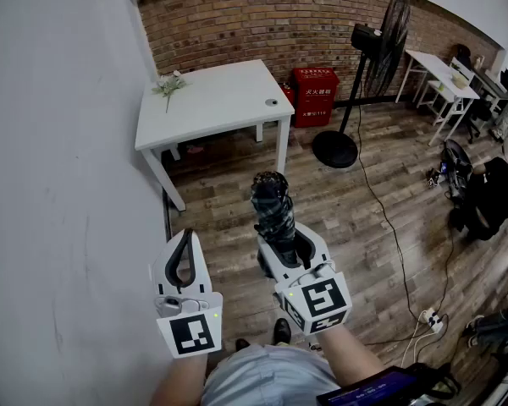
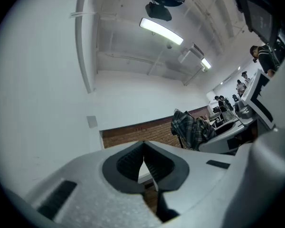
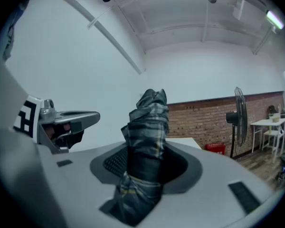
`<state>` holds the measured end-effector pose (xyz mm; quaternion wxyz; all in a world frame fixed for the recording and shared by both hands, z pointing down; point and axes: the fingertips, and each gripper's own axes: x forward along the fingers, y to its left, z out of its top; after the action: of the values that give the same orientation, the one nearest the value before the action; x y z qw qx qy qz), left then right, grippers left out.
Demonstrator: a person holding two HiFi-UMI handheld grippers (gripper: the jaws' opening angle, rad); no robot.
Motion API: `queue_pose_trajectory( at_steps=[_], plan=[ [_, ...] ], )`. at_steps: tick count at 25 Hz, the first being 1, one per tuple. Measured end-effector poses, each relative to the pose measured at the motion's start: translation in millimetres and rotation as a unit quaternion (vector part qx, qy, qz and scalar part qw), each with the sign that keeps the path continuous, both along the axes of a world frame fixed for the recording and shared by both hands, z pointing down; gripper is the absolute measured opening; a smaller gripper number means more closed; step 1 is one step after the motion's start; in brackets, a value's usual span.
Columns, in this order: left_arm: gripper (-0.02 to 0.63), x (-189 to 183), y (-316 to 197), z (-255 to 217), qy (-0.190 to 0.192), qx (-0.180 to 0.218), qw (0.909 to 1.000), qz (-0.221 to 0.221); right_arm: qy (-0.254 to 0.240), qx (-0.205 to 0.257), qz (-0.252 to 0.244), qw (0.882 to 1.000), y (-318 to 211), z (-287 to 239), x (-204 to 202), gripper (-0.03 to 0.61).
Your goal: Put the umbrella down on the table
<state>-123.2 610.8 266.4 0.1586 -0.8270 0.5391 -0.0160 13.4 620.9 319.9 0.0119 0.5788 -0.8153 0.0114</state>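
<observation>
A folded dark plaid umbrella [image 1: 273, 208] stands upright in my right gripper [image 1: 284, 233], whose jaws are shut on its lower part. In the right gripper view the umbrella [image 3: 148, 122] rises out of the pads of the right gripper [image 3: 146, 158]. My left gripper [image 1: 186, 235] hangs beside it at the left, shut with nothing in it; its pads meet in the left gripper view [image 2: 143, 147]. The white table [image 1: 229, 100] stands ahead against the brick wall, well beyond both grippers. The umbrella [image 2: 192, 128] also shows at the right of the left gripper view.
On the table lie a small green sprig [image 1: 169, 85] and a little round object [image 1: 272, 102]. A red box [image 1: 315, 96] and a standing fan [image 1: 368, 66] are to its right. A white wall [image 1: 59, 184] runs along the left. A person [image 1: 493, 194] crouches at the right, near floor cables [image 1: 389, 227].
</observation>
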Motion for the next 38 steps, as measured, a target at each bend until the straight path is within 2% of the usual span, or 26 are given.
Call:
queue_pose_trajectory(
  at_steps=[10, 18, 23, 31, 38],
  plan=[
    [0.009, 35, -11, 3, -0.011, -0.011, 0.9998, -0.008, -0.021, 0.005, -0.005, 1.0, -10, -8, 39, 0.193],
    [0.009, 65, -17, 16, -0.019, -0.016, 0.9995, -0.017, -0.025, -0.012, -0.012, 1.0, -20, 10, 71, 0.195],
    [0.009, 64, -31, 30, -0.022, -0.036, 0.9985, -0.034, -0.029, -0.028, -0.011, 0.999, -38, 22, 82, 0.195],
    [0.009, 59, -87, 49, -0.008, -0.05, 0.9976, -0.047, -0.017, -0.047, -0.017, 0.999, -92, 43, 83, 0.193],
    [0.009, 43, -171, 65, -0.011, -0.067, 0.9961, -0.056, -0.01, -0.07, -0.017, 0.997, -172, 61, 76, 0.193]
  ],
)
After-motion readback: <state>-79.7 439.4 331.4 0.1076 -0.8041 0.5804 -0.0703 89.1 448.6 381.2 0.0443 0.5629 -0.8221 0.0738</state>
